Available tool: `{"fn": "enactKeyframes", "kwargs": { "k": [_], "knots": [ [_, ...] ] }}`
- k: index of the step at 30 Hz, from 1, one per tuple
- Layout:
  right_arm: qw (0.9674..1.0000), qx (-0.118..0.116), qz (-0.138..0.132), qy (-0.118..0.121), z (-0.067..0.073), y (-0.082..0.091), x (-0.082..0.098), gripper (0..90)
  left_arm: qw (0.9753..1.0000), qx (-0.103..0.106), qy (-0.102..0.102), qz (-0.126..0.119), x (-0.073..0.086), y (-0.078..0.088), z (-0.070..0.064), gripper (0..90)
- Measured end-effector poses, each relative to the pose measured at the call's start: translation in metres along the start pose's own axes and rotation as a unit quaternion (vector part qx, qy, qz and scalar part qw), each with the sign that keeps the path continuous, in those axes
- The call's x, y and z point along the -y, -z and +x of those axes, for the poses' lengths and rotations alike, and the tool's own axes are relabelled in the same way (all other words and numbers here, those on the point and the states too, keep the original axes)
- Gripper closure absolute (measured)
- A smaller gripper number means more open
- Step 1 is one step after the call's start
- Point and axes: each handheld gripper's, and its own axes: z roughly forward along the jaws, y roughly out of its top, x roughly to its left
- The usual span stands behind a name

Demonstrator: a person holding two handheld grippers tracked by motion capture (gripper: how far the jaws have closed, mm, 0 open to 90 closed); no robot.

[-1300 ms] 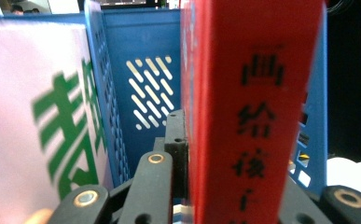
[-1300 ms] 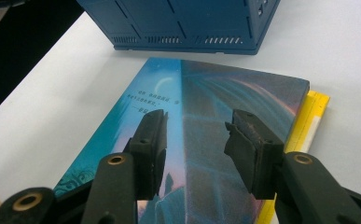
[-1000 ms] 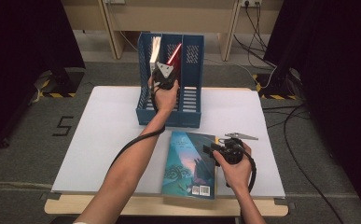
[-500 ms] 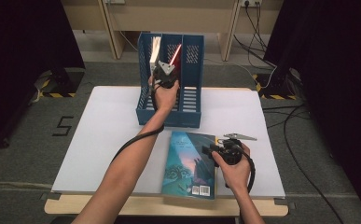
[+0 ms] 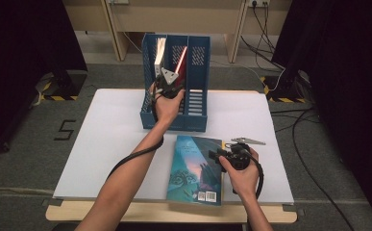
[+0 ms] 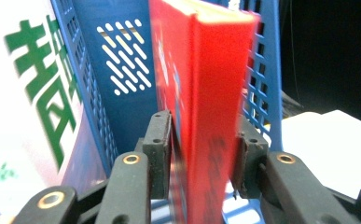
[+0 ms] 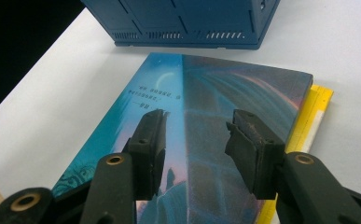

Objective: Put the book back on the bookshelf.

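- White book (image 5: 160, 52) stood upright in the left compartment of the blue file rack (image 5: 196, 115); green characters on its cover showed in the left gripper view (image 6: 33, 93).
- Red book (image 5: 180, 60) stood in the rack's middle compartment, tilted, its top leaning toward the right divider – just right of the white book, one divider between them.
- Left gripper (image 5: 169, 83) sat at the rack's front, jaws either side of the red book's (image 6: 201, 116) spine. Jaws had just been opening; the book was between the pads but the right pad (image 6: 243, 161) stood off it with a visible gap – released, not clamped.
- Blue book (image 5: 195, 168) lay flat on the white table (image 5: 106, 139), just in front of the rack, near the table's front edge.
- A yellow book's (image 7: 315, 114) edge stuck out from under the blue book's (image 7: 206, 102) right side.
- Right gripper (image 5: 218, 156) hovered over the blue book, front-right of the rack, jaws apart – nothing between the pads (image 7: 152, 140).
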Motion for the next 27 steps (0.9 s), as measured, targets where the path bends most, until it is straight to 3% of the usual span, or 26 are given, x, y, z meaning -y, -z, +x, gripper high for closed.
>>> {"fn": "enactKeyframes", "kwargs": {
  "k": [7, 17, 27],
  "knots": [
    [1.0, -0.004, 0.004, 0.0, 0.003, 0.0, 0.0, 55.2, 0.9997, -0.01, 0.021, 0.012, 0.007, 0.003, 0.002, 73.6],
    [1.0, -0.002, 0.004, 0.001, 0.001, 0.0, 0.0, 55.2, 0.9994, -0.024, 0.019, 0.019, 0.002, -0.011, 0.001, 74.9],
    [1.0, 0.001, 0.007, 0.0, 0.0, 0.0, 0.0, 54.8, 0.9994, -0.019, 0.014, 0.026, -0.004, -0.024, 0.0, 72.8]
  ]
}}
